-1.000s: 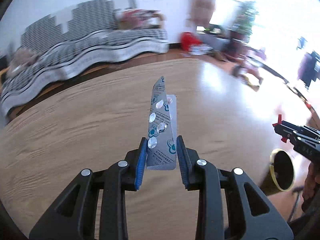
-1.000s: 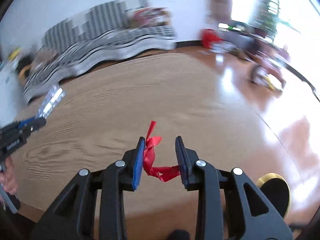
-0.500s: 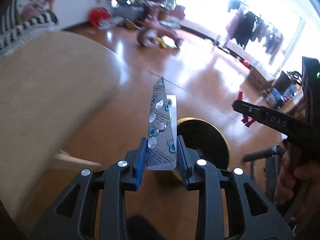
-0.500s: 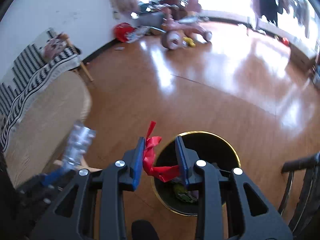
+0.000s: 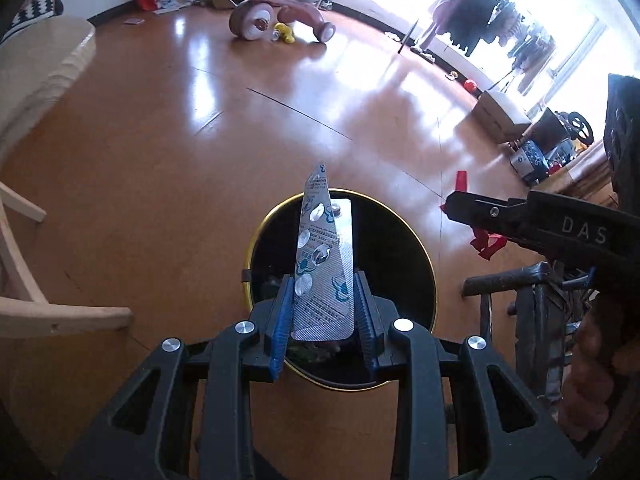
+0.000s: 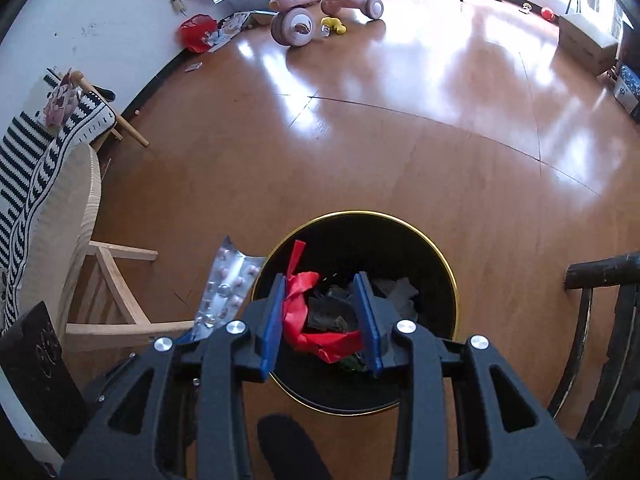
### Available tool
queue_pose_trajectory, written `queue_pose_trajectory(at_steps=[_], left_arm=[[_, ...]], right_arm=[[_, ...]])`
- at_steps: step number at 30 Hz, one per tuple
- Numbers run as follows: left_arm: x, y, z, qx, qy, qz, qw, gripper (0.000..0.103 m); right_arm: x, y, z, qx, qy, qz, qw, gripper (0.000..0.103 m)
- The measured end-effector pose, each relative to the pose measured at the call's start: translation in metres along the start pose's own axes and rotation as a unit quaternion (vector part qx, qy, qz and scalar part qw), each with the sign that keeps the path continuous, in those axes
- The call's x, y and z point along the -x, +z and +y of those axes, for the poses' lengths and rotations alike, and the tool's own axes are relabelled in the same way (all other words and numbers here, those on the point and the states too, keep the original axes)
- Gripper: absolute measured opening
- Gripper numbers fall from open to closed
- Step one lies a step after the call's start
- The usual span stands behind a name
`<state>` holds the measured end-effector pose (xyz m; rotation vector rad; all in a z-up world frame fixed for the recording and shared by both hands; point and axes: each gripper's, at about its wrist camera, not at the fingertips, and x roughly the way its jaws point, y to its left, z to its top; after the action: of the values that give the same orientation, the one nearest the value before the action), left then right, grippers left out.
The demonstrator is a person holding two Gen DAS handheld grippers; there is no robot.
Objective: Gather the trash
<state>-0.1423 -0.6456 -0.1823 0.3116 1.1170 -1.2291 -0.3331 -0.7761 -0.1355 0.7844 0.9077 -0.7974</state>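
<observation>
Glossy wooden floor (image 6: 360, 160) carries the gold-rimmed black bin (image 6: 448, 268), pink tricycle (image 6: 320, 4), wooden chair (image 6: 116, 280)

Left gripper (image 5: 323, 312) pointing steeply down with jaws clamped on a held item, right gripper (image 6: 324, 316) alongside, likewise angled down and gripping.

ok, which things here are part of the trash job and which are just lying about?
Part of the job:
- blister pack, in the left tongs
- red ribbon, in the right tongs
- black bin, some trash already inside

Lying about:
- pink tricycle
- wooden chair
- red bag
- cardboard box
</observation>
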Motion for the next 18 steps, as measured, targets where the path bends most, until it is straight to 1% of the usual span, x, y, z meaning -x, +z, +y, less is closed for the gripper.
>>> queue_pose_trajectory(at_steps=[1, 2, 3, 4, 5, 6, 7, 9, 10, 11, 12, 13, 14, 16, 17, 18], left_arm=[[0.003, -0.003, 0.0, 0.0, -0.004, 0.0, 1.0, 0.029], [0.001, -0.002, 0.0, 0.001, -0.007, 0.0, 1.0, 0.029], [-0.002, -0.001, -0.003, 0.004, -0.01, -0.003, 0.9999, 0.03], [-0.003, 0.0, -0.002, 0.006, -0.011, -0.004, 0.9999, 0.039], [-0.003, 0.0, -0.001, 0.009, -0.012, -0.005, 0.9999, 0.057], [-0.002, 0.0, -0.002, 0.011, -0.012, -0.006, 0.9999, 0.064], [0.0, 0.001, -0.002, 0.013, -0.013, -0.012, 0.9998, 0.067], [0.001, 0.002, -0.004, 0.011, -0.01, -0.012, 0.9998, 0.07], [0.002, 0.003, -0.004, 0.01, -0.007, -0.011, 0.9999, 0.074], [0.007, 0.004, -0.003, 0.011, -0.002, -0.012, 0.9999, 0.078], [0.013, 0.005, 0.0, 0.012, 0.002, -0.016, 0.9998, 0.079], [0.023, 0.007, 0.004, 0.014, 0.005, -0.022, 0.9996, 0.081], [0.04, 0.009, 0.012, 0.016, 0.008, -0.034, 0.9992, 0.085], [0.067, 0.012, 0.024, 0.021, 0.021, -0.052, 0.9982, 0.092], [0.089, 0.013, 0.036, 0.03, 0.032, -0.069, 0.9966, 0.093], [0.11, 0.013, 0.047, 0.039, 0.041, -0.084, 0.9949, 0.094]], right_arm=[[-0.004, 0.004, 0.004, -0.002, 0.001, 0.004, 1.0, 0.038], [-0.005, 0.004, 0.003, -0.005, 0.001, 0.005, 1.0, 0.041], [-0.004, 0.004, 0.002, -0.008, -0.001, 0.005, 1.0, 0.05], [-0.004, 0.004, 0.001, -0.013, -0.005, 0.006, 1.0, 0.058], [-0.002, 0.005, -0.001, -0.019, -0.006, 0.002, 1.0, 0.069], [0.0, 0.005, -0.004, -0.025, -0.006, -0.003, 1.0, 0.071], [0.001, 0.005, -0.004, -0.027, -0.006, -0.005, 1.0, 0.071], [0.006, 0.007, -0.001, -0.027, -0.007, -0.011, 1.0, 0.076], [0.008, 0.007, 0.002, -0.027, -0.009, -0.015, 0.999, 0.078], [0.012, 0.008, 0.008, -0.024, -0.008, -0.022, 0.999, 0.079], [0.016, 0.009, 0.015, -0.019, -0.005, -0.03, 0.999, 0.081], [0.02, 0.011, 0.022, -0.012, -0.006, -0.038, 0.999, 0.083], [0.026, 0.012, 0.032, -0.001, -0.006, -0.05, 0.999, 0.087], [0.04, 0.013, 0.059, 0.026, 0.002, -0.076, 0.997, 0.093], [0.048, 0.014, 0.074, 0.04, 0.008, -0.089, 0.995, 0.096], [0.054, 0.013, 0.09, 0.053, 0.013, -0.101, 0.993, 0.096]])
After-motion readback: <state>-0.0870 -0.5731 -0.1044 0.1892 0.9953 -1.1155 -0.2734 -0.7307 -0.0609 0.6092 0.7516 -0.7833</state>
